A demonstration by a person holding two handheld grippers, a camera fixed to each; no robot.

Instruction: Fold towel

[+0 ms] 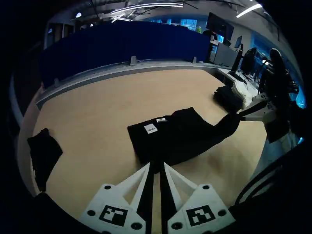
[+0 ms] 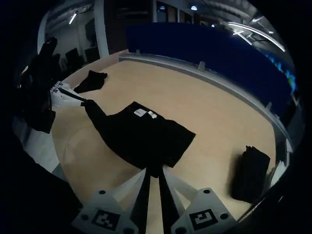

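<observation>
A black towel (image 1: 177, 136) lies spread across a pale wooden counter (image 1: 97, 113), held at two points by a pair of hand-held grippers. In the left gripper view, the left gripper (image 1: 156, 165) reaches in from the near edge, its jaws clenched on the towel's closest hem. At the far right of that view, the right gripper (image 1: 242, 114) pinches a corner of the cloth and holds it raised off the counter, so the fabric stretches up to it in a taut point. The right gripper view shows the same hold from the other side: the right gripper's jaws are drawn together on the near edge of the towel, and the left gripper grasps a lifted corner off to the left. Two white tags (image 1: 151, 128) show on the towel's upper face. A stack of folded dark cloths (image 1: 228, 97) sits near the counter's edge, and a loose black cloth (image 1: 43, 154) lies well apart on the opposite side. A blue partition (image 1: 124, 46) runs along the back of the counter
</observation>
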